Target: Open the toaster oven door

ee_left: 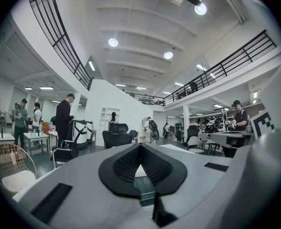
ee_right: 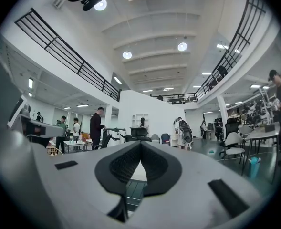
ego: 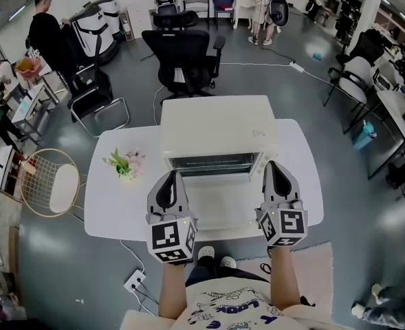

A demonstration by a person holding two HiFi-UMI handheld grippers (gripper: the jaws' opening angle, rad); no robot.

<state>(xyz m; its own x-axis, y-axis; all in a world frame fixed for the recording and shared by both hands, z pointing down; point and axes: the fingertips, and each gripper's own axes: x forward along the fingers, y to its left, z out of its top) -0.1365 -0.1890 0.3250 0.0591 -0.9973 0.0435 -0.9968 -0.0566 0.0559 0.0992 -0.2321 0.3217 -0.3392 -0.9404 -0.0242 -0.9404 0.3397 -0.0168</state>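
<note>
While the toaster oven [ego: 216, 133] sits mid-counter [ego: 119, 205] with its door [ego: 219, 205] folded down flat toward us, we hold the left hand-held gripper [ego: 174, 176] and right hand-held gripper [ego: 271, 165] flanking that door, both pinched closed and empty.

The left forearm [ego: 172, 291] and right forearm [ego: 285, 277], both bare, reach forward from the torso, roughly parallel and well apart. The left gripper [ego: 174, 176] points straight ahead, its jaw tips meeting with nothing between them. The right gripper [ego: 271, 165] sits slightly farther forward at the same heading, its jaws likewise closed on nothing.
</note>
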